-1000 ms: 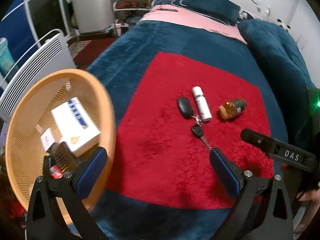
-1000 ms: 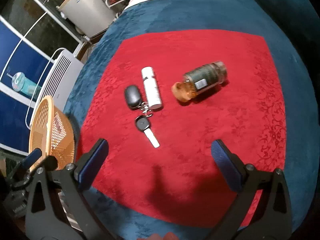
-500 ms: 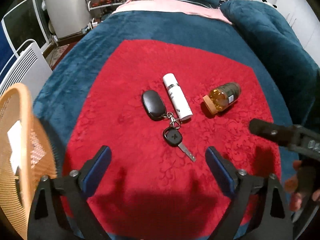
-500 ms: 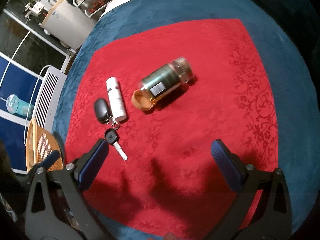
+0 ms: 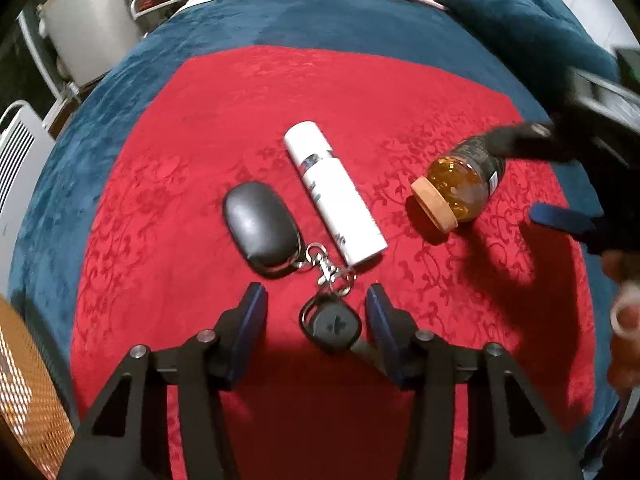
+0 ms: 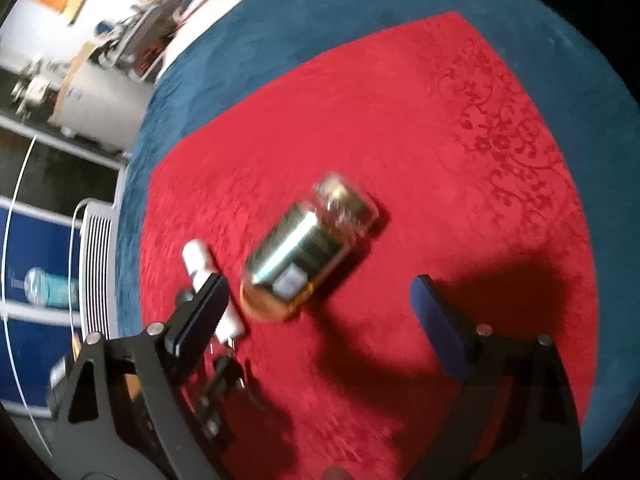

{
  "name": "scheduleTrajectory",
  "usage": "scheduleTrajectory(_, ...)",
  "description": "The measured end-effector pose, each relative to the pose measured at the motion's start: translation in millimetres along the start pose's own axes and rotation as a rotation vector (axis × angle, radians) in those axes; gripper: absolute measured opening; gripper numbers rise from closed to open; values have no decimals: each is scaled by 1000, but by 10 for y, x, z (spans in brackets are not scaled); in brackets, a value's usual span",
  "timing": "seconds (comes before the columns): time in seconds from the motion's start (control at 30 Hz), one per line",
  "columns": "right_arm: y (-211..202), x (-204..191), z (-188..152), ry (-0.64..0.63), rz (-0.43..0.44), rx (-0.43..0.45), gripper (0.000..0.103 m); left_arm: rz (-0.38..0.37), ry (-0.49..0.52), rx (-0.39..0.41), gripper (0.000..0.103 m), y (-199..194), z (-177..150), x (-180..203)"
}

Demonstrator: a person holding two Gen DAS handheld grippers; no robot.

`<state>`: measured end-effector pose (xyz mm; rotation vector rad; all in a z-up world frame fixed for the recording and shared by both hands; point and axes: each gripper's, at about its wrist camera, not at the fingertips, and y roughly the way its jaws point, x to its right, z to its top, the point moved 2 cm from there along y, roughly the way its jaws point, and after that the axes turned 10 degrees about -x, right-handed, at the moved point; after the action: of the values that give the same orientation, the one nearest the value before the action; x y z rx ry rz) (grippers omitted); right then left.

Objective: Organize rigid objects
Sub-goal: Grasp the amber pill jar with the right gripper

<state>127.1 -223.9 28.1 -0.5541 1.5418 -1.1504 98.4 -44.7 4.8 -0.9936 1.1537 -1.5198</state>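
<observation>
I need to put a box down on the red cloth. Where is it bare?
Bare: the red cloth left of the fob, and the far stretch beyond the white tube and jar. Crowded: the middle, where fob, key, tube and jar lie close, with both hand-held grippers closing in.

Red cloth [image 5: 400, 92]: soft pile, embossed floral pattern. Blue blanket [image 5: 328, 20]: matt plush. Key fob [image 5: 260, 228]: matt black, smooth. Key head [image 5: 334, 324]: black plastic, slight sheen; clasp [image 5: 326, 266]: shiny metal. White tube [image 5: 334, 192]: smooth, glossy. Amber bottle [image 5: 460, 190]: clear, glossy; cap matt. Basket [image 5: 28, 412]: orange perforated mesh. Gripper pads [image 5: 250, 320]: matt blue.
</observation>
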Motion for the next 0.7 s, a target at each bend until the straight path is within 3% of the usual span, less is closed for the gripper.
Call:
scheduleTrajectory(0.07, 93, -10, 77, 48, 5, -13, 89, -1, 14, -5, 49, 32, 31, 1)
scheduleTrajectory(0.2, 279, -18, 190, 131, 3, -43, 80, -33, 14, -18, 31, 75, 77, -58)
scheduleTrajectory(0.23, 313, -12, 200, 138, -3, -51, 73, -60, 11, -14, 26, 60, 70, -78)
scheduleTrajectory(0.27, 324, -15, 203, 133, -6, -52, 62, -75, 7, -12, 11, 52, 64, -94)
scheduleTrajectory(0.37, 278, -58, 148, 71, -22, -34, 53, -118, -24, -5, 10, 0, -10, -166)
scheduleTrajectory(0.67, 8, -127, -239, -95, 4, -6, 52, -228, -124, 102, 8, -434, -293, -308)
scheduleTrajectory(0.7, -31, -147, -274, -109, 3, 1, 52, -231, -127, 117, 0, -507, -315, -311)
